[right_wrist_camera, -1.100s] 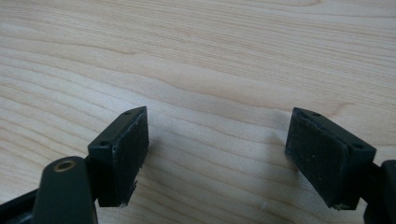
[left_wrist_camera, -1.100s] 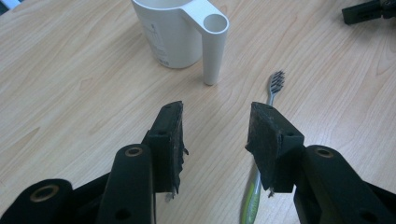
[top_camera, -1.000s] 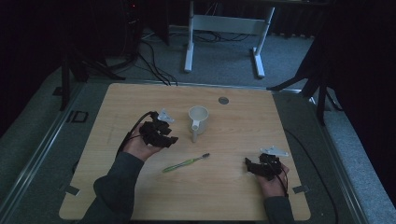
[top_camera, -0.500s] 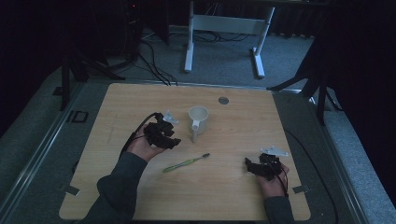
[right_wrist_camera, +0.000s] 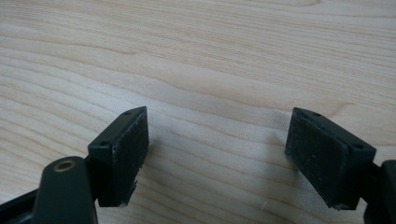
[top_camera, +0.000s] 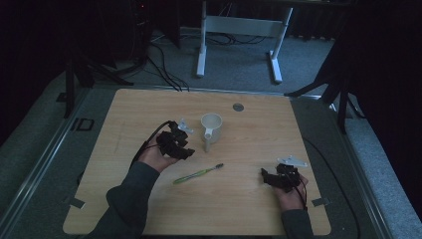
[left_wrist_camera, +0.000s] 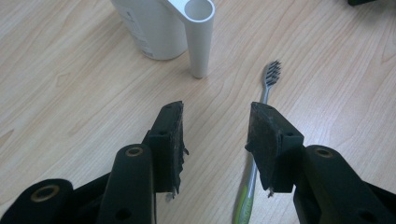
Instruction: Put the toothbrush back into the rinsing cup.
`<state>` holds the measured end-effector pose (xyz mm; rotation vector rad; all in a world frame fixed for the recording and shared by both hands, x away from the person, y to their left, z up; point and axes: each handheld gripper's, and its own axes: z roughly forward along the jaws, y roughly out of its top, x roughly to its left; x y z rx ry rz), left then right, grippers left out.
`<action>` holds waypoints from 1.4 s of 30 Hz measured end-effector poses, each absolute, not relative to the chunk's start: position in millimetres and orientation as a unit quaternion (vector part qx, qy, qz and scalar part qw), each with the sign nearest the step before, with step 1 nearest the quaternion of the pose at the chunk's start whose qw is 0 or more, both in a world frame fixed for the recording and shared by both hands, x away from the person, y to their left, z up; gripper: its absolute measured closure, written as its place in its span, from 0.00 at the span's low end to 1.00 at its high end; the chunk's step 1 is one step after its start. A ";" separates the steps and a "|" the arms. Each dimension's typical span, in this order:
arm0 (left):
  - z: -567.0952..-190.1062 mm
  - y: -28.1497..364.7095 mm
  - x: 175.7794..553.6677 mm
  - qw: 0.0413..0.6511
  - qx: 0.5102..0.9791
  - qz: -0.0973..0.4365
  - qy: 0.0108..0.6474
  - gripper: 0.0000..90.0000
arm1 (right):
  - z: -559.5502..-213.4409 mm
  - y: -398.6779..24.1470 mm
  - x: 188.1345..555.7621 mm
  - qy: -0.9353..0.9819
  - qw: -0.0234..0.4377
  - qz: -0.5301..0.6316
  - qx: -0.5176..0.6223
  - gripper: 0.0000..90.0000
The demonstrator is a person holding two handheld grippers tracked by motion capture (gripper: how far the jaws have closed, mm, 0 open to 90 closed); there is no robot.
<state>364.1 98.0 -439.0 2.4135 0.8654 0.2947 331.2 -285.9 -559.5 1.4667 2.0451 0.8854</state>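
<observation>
At the table's centre, the left gripper hangs with jaws apart and empty, the white cup at its one o'clock, the green toothbrush at five. The right gripper rests gaping, empty, at four o'clock.

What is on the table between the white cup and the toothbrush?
Nothing. In the high view, bare wood lies between the white cup and the toothbrush; the left gripper view shows the same.
</observation>
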 end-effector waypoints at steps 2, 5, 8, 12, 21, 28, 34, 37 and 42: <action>-439.9 96.6 364.2 0.274 0.900 0.109 0.322 0.62 | -559.5 -285.9 331.2 0.745 0.235 0.323 0.534 0.23; -440.7 94.8 364.7 0.271 0.902 0.107 0.320 0.62 | -559.5 -285.9 331.2 0.745 0.235 0.323 0.534 0.23; -441.7 92.8 365.6 0.266 0.905 0.102 0.318 0.62 | -559.5 -285.9 331.2 0.745 0.235 0.323 0.534 0.23; -443.6 90.0 366.2 0.260 0.908 0.098 0.314 0.62 | -559.5 -285.9 331.2 0.745 0.235 0.322 0.534 0.23; -446.0 82.6 366.4 0.247 0.916 0.089 0.304 0.62 | -559.5 -285.9 331.2 0.745 0.235 0.322 0.534 0.23; -448.5 78.1 367.3 0.239 0.920 0.082 0.300 0.62 | -559.5 -286.0 331.2 0.746 0.235 0.322 0.534 0.23; -449.6 75.4 367.4 0.233 0.923 0.080 0.297 0.63 | -559.5 -286.0 331.2 0.745 0.235 0.322 0.534 0.23; -449.7 74.5 367.6 0.230 0.924 0.078 0.296 0.63 | -559.5 -286.0 331.2 0.746 0.235 0.322 0.534 0.23; -449.9 72.7 368.1 0.227 0.925 0.077 0.295 0.63 | -559.5 -286.0 331.2 0.746 0.235 0.322 0.534 0.23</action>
